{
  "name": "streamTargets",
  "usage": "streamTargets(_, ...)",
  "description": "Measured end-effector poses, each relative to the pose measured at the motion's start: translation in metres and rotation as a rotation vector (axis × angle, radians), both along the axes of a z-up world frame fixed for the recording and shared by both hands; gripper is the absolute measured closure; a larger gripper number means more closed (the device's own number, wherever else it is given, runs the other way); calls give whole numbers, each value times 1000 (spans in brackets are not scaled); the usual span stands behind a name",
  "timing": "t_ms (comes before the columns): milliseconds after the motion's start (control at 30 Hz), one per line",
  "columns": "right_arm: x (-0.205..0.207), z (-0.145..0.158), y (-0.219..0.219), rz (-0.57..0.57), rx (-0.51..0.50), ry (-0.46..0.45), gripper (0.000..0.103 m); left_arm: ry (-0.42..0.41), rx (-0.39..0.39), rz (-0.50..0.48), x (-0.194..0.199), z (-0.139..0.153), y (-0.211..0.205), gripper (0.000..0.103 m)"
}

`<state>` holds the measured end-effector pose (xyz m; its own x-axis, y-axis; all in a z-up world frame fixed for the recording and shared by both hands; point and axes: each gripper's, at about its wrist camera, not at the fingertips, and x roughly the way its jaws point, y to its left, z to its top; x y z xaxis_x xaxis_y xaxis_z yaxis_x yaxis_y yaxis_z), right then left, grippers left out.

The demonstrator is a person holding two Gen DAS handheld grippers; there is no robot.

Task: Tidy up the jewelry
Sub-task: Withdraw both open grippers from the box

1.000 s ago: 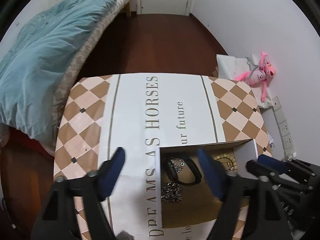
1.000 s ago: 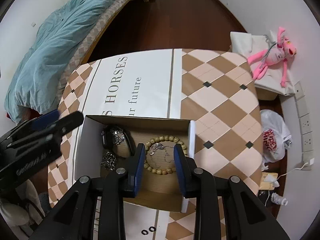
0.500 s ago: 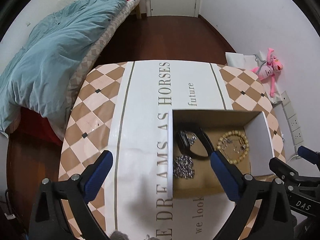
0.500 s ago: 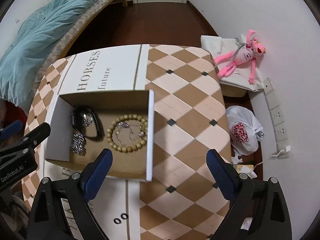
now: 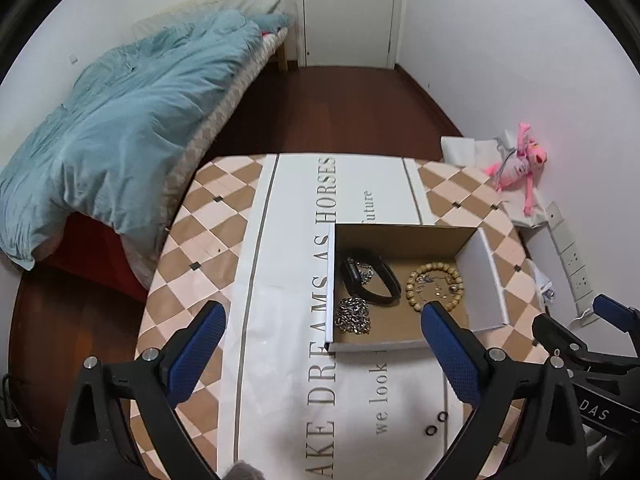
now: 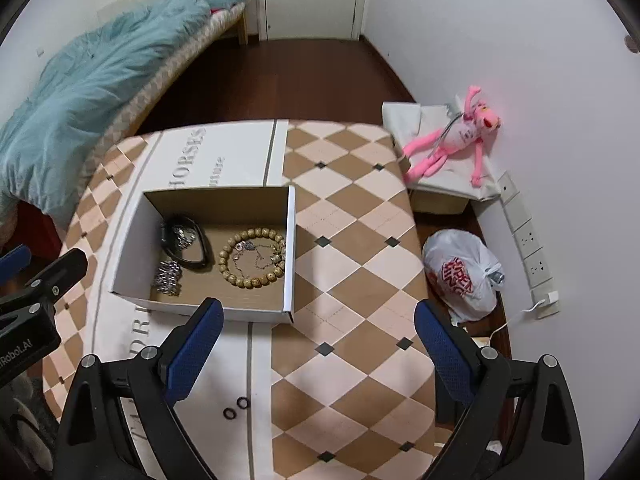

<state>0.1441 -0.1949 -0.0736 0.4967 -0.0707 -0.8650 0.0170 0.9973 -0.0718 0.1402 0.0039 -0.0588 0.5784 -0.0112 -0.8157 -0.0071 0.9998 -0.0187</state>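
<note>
My left gripper (image 5: 322, 334) hangs above the near part of the table (image 5: 188, 236) with its 2 blue-padded fingers spread wide and nothing between them. My right gripper (image 6: 316, 328) hovers the same way, jaws wide apart and empty, above the checkered part of the tablecloth toward the table's right edge.

The open cardboard box (image 6: 291, 248) sits on the table, over the white lettered strip, nearer the right edge than the left. Inside it, on the brown floor, lies the jewelry: a wooden bead bracelet (image 6: 252, 252) against the right wall with a thin silver chain (image 6: 250, 250) coiled inside its ring, a black band (image 6: 188, 246) toward the far left corner with a bit of metal resting in its loop, and a bunched silver chain (image 6: 167, 276) near the box's left wall, just beside the black band.

2 small black rings (image 6: 235, 408) lie side by side on the tablecloth outside the box, close to the table's near edge.

Beyond the table's right edge I see a pink plush toy (image 6: 452, 136) on a white cloth by the wall and a white plastic bag (image 6: 460, 272) on the floor. A blue quilt (image 5: 116, 120) covers the bed off the table's left edge.
</note>
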Motion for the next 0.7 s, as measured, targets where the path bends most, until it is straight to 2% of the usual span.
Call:
streamTargets(367,-46,44,-2,-23,26,-102,5,-93,21,-24,-46,41,-5,3)
streamTargets(567,-65,59,-2,-25,43,-140,5,-117,21,-40,-61,49,-9,3)
streamTargets(700,-69,52,-3,-28,50,-123,5,-93,21,-37,-63,42,-11,3)
